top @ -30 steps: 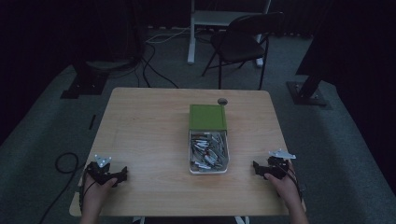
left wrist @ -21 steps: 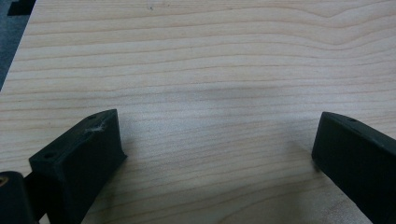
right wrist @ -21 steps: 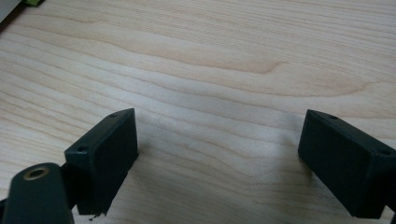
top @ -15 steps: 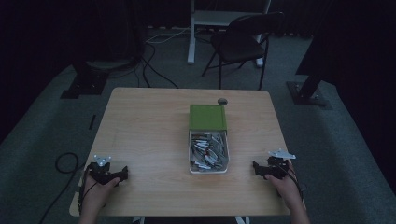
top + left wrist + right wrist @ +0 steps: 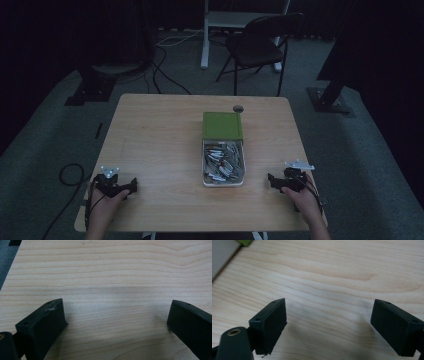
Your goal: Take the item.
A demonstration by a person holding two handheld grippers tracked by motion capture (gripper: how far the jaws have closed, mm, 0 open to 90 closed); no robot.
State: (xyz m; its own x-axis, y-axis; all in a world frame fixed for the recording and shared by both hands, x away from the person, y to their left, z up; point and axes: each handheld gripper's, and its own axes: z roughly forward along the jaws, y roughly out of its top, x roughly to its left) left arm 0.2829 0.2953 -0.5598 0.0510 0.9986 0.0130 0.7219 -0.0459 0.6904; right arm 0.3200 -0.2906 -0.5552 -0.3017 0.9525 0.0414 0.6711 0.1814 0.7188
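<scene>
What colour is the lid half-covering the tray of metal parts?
Green. The lid covers the far half of the tray; it shows best in the high view.

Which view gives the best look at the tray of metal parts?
The high view: the tray lies whole at the table's middle, its silvery parts visible, a green box at its far end. The right gripper view catches a grey corner, probably its wall. The left gripper view faces bare wood.
</scene>
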